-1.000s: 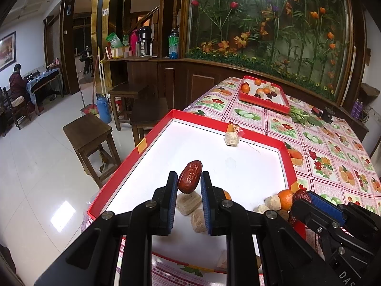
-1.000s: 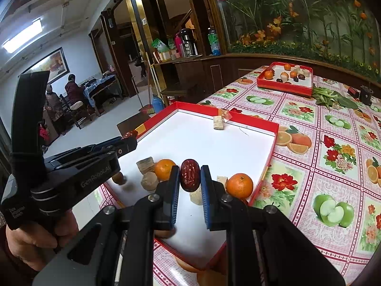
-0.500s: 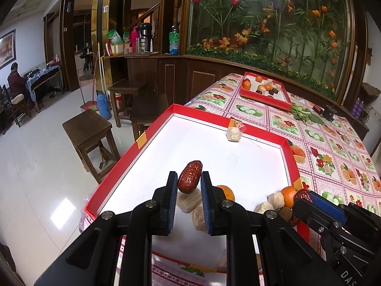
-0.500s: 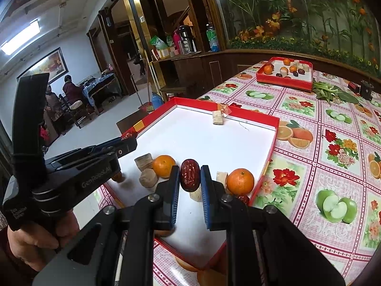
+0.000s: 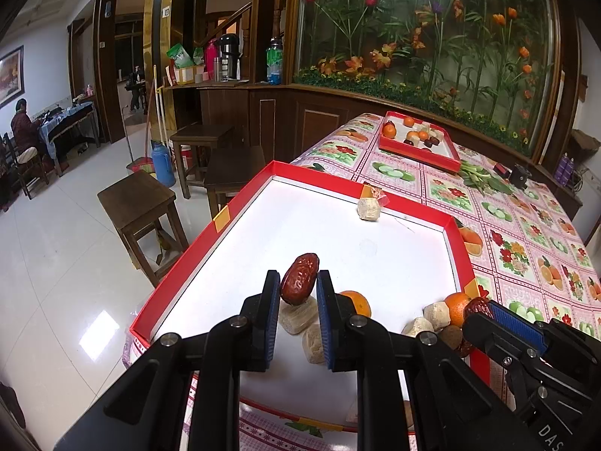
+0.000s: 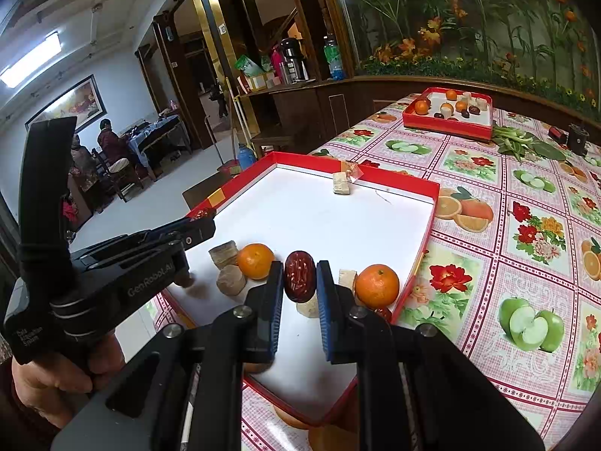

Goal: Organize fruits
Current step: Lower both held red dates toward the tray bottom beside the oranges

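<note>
While each gripper is clamping a red date, left gripper (image 5: 298, 287) and right gripper (image 6: 299, 282) are hovering over the near end of the red tray (image 6: 424, 240), lifted slightly higher than before.

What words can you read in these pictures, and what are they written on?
"GenRobot.AI": on the side of the black left gripper, seen from the right wrist camera.
"Data Acquisition System", tiny and only just legible: on the left gripper's black handle.
"DAS", cut off at the picture edge: on the black right gripper body, in the left wrist view.
Labels on the green plastic bottle and green packets: too blurred to read.
</note>
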The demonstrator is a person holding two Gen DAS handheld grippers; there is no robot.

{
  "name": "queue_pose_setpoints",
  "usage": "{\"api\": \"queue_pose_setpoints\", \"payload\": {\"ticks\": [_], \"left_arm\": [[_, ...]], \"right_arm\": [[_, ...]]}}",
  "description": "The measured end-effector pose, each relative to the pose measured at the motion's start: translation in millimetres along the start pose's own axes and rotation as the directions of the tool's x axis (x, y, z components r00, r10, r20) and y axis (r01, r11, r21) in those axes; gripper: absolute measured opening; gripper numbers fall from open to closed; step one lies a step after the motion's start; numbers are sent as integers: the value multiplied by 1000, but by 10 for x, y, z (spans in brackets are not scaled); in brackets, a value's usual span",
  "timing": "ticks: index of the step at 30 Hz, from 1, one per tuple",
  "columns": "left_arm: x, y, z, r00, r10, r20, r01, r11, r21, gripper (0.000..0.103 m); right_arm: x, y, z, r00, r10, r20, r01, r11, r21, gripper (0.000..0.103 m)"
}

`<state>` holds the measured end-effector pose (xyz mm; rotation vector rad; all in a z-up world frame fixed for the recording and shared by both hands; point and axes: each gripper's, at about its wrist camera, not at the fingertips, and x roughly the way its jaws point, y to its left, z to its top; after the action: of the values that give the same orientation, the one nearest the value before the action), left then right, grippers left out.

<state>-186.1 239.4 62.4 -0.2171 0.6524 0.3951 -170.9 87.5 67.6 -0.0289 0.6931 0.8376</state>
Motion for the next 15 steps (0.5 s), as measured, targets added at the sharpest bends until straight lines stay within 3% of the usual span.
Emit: {"api": "queue_pose_setpoints", "payload": {"ticks": [15], "left_arm": [[23,-47,-22,1000,-5,-8,5,1000,10,18]], "right_arm": [[27,-53,3,1000,-4,-3,4,1000,16,19]]}}
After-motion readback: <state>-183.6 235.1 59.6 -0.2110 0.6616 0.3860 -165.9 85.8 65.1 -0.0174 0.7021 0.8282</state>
